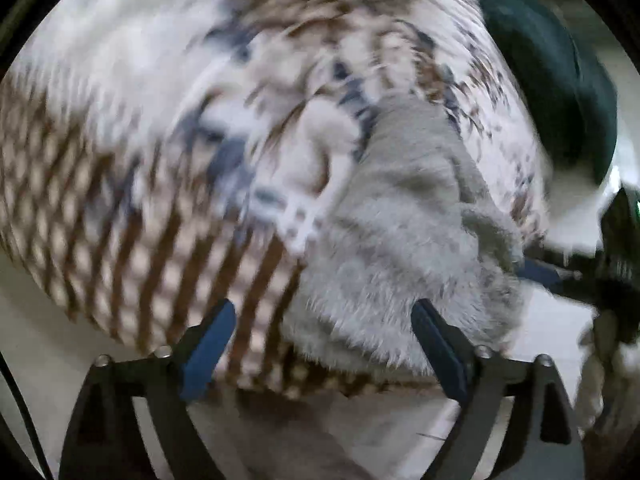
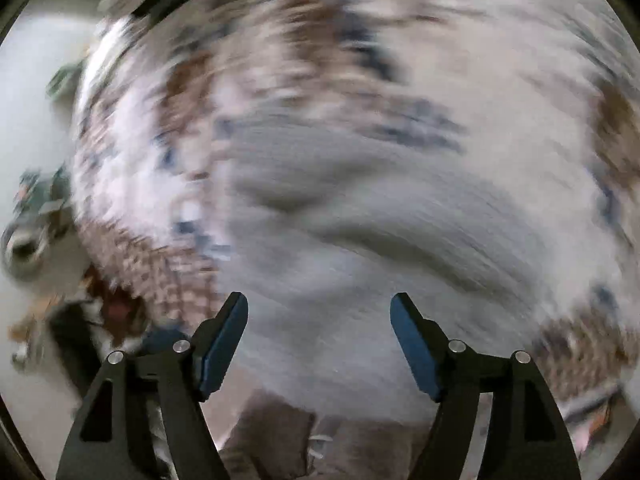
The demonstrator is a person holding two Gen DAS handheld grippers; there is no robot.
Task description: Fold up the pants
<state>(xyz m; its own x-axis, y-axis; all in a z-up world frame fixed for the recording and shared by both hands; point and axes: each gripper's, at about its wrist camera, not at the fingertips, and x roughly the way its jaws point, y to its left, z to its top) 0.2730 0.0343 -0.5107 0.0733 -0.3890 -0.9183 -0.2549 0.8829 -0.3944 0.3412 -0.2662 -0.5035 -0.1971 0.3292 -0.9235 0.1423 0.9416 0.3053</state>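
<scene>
Step in hand: judged an early reach, nothing gripped yet, no clean fold visible in the grey pants [image 1: 404, 240].
Landmark: patterned bedspread [image 1: 132, 216], brown lattice and blue-white print, filling most of both views.
Pants: lying bunched on the patterned bedspread, near its close edge, directly ahead of both tools; fuzzy grey fabric, shape of legs and waistband impossible to make out through the blur.
Left gripper [image 1: 324, 340]: jaws spread wide, empty, poised above the near hem of the pants at the bedspread's edge.
Right gripper [image 2: 320, 336]: jaws likewise parted, holding nothing, hovering over the grey cloth in the middle of the bedspread.
Next move, as judged: each tool lowered onto an edge of the pants, jaws closed on one layer or on all layers together, then cloth lifted and carried across itself; risk of pinching the bedspread along with the pants.
Left view only: dark teal cushion [image 1: 560, 92] at the far side of the bedspread; the other tool's blue pad [image 1: 540, 272] entering beside the pants.
Right view only: wider stretch of grey cloth, heavily smeared; brown fabric [image 2: 276, 436] below the bedspread's near edge; clutter beyond its left edge, too blurred to name.
</scene>
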